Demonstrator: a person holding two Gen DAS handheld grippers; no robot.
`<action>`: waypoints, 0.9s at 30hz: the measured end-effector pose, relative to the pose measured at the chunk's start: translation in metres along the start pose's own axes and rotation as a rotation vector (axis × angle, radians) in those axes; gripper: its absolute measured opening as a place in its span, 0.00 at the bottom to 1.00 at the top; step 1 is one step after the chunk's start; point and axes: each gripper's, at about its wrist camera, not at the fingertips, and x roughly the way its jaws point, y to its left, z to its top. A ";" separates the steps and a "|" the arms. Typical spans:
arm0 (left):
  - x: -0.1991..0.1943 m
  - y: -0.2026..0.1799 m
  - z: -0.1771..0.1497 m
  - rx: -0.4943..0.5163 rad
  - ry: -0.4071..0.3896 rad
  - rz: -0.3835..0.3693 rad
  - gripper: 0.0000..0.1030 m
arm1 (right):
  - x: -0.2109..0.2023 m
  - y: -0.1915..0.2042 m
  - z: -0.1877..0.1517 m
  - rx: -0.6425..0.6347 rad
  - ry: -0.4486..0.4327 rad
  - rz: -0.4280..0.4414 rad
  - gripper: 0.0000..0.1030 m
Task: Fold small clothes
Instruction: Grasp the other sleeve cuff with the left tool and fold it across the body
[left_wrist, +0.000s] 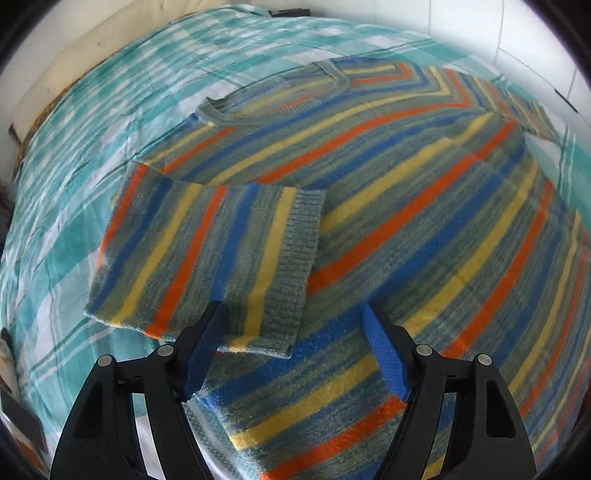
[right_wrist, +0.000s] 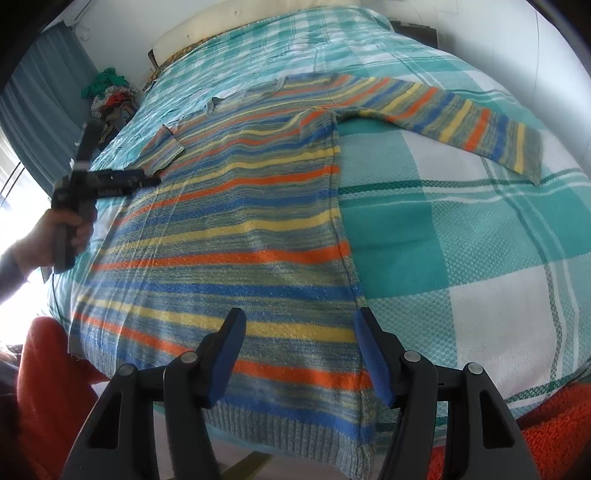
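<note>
On the bed (right_wrist: 461, 229), under a teal-and-white checked cover, striped sweater (right_wrist: 240, 229) spread flat, collar toward the far headboard end, ribbed hem at the near edge. White wall beyond the sweater's collar; grey-blue curtain (right_wrist: 40, 122) and bright window off its left side, with a heap of colourful clothes (right_wrist: 110, 92) just past the bed corner there. Orange fabric (right_wrist: 546, 435) below the hem, partly out of view. Left sleeve (left_wrist: 207, 258) folded inward across the sweater's chest, cuff lying on the body; right sleeve (right_wrist: 454, 114) stretched out over the cover, well away from the hem. Left gripper (left_wrist: 291, 350) tilted steeply down over the sweater's left side near the folded cuff, fingers fairly wide, nothing clamped between the blue pads (left_wrist: 384, 354); seen from the right wrist view as blurred, gripped by a hand (right_wrist: 62, 236) with a dark sleeve. Right gripper (right_wrist: 299, 354) angled down over the hem's right corner, fingers parted moderately, straddling the side seam, pads clear of the knit.
</note>
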 end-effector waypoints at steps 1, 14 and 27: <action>-0.001 0.003 0.000 -0.010 0.000 -0.009 0.76 | 0.000 -0.001 0.000 0.002 -0.002 0.000 0.59; -0.101 0.200 -0.087 -1.093 -0.360 -0.098 0.03 | -0.003 0.008 -0.001 -0.033 -0.028 -0.008 0.59; -0.094 0.239 -0.212 -1.415 -0.243 -0.017 0.00 | 0.005 0.017 -0.002 -0.061 -0.006 -0.010 0.59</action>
